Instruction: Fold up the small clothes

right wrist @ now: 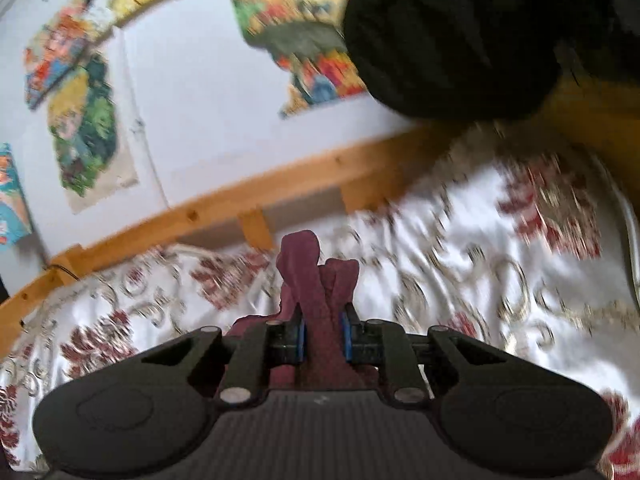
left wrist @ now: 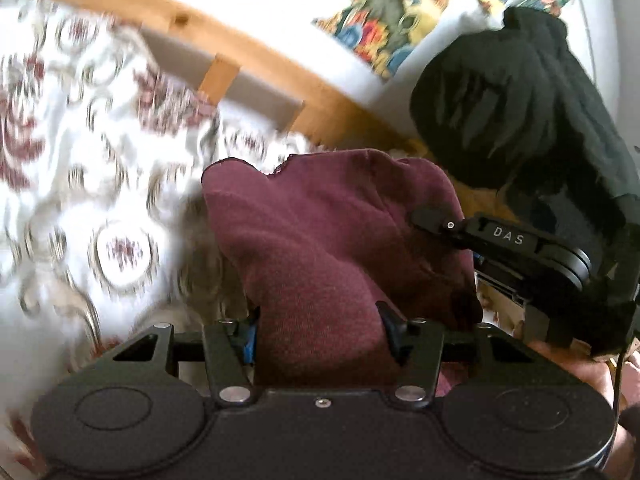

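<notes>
**Across the bedspread: maroon garment lifted by both grippers**

Across most of both views spreads the white floral bedspread (left wrist: 80, 152), blurred, with the wooden bed rail (right wrist: 248, 196) running behind it and bright posters (right wrist: 84, 120) on the pale wall above. A bulky black garment (left wrist: 512, 104) sits at upper right in the left wrist view.

Centre frame, it's the maroon garment (left wrist: 320, 232): clear of the bed, it looks, and strung between two tools. The left gripper (left wrist: 320, 320) stands about half open, a thick bunch of cloth filling the gap and both pads against it. The right gripper (right wrist: 322, 336) is nearly closed, its blue pads pinching a narrow gathered ridge of the same fabric, which pokes up past the tips.

By my reading this is the pick-up before the fold. Next it needs spreading: draw the two grips apart until the cloth hangs taut, then lay it flat on the bedspread.
</notes>
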